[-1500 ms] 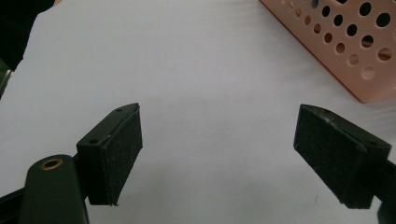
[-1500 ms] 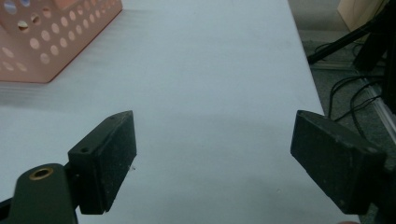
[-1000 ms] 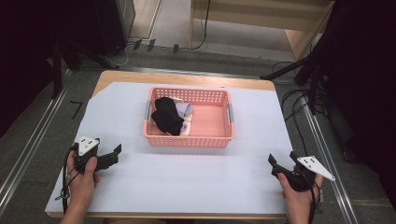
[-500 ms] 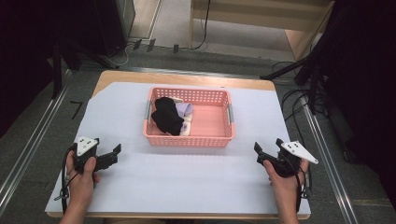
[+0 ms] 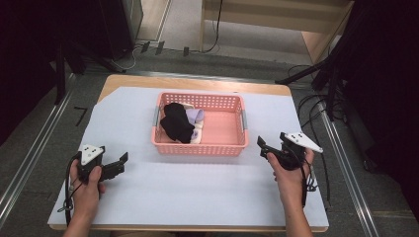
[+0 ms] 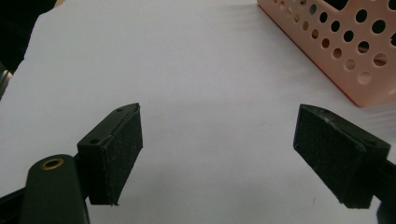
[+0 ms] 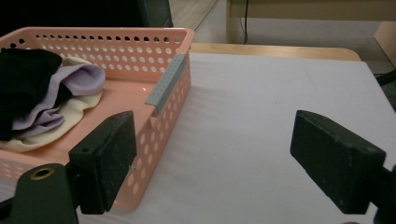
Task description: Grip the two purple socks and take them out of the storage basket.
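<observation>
A: Where are the clothes right now?

B: They lie bunched in the left half of the pink basket [image 5: 199,147], which stands toward the far middle of the counter [image 5: 197,197]. A black garment [image 5: 176,122] lies on top, with a lilac piece [image 5: 192,115] and a cream one [image 7: 70,116] tucked under and beside it. The basket's right half is bare.

A: And the grippers?

B: Both are released, with nothing between the jaws. The left gripper [image 5: 118,164] rests low over the white sheet at the near left, well apart from the basket, its jaws aimed along the counter toward the basket's near left corner. That looks like a waiting pose.

A: The right one?

B: The right gripper [image 5: 263,147] hangs just beside the basket's right wall, near its grey handle [image 7: 166,84], jaws wide and pointing left toward the pile. I judge it is lined up to reach over the rim for a garment, which would explain the wide jaws.

A: Any risk?

B: The rim stands between the right gripper and the clothes, so a low approach could knock the basket.
</observation>
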`<state>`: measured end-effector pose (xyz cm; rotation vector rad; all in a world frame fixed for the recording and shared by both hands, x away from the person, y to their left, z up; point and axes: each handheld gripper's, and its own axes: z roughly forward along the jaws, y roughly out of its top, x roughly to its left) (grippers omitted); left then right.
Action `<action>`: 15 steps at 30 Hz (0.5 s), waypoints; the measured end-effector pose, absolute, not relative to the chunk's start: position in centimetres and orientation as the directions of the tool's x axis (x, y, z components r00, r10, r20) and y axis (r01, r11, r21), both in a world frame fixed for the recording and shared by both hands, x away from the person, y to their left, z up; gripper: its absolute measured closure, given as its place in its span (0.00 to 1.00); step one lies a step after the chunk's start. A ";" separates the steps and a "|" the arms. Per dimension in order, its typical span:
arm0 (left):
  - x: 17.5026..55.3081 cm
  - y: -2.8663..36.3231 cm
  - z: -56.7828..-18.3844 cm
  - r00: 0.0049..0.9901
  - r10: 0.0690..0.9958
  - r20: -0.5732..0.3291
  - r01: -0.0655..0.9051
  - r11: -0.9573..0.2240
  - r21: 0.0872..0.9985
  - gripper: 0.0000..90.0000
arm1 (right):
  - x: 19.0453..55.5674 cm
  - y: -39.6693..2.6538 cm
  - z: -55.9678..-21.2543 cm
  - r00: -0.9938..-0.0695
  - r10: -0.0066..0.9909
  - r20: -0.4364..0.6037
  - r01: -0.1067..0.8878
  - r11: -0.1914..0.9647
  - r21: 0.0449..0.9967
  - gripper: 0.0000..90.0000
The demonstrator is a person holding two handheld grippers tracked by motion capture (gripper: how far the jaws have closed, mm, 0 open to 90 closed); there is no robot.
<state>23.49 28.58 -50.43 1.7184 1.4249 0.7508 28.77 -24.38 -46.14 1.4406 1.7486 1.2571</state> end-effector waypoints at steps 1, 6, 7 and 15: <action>23.5 28.6 -50.4 0.203 0.979 -0.032 0.529 -0.082 0.845 0.18 | 29.0 -24.1 -46.1 -0.283 0.948 0.147 0.445 -0.006 0.895 0.16; 23.5 28.6 -50.5 0.202 0.979 -0.033 0.526 -0.080 0.847 0.18 | 30.1 -23.1 -45.6 -0.292 0.942 0.166 0.448 -0.018 0.894 0.17; 23.5 28.6 -50.5 0.203 0.979 -0.033 0.526 -0.081 0.847 0.18 | 30.1 -23.1 -45.6 -0.292 0.942 0.166 0.448 -0.018 0.894 0.17; 23.5 28.6 -50.4 0.203 0.979 -0.030 0.527 -0.084 0.846 0.18 | 31.2 -22.1 -45.2 -0.298 0.938 0.177 0.454 -0.024 0.891 0.18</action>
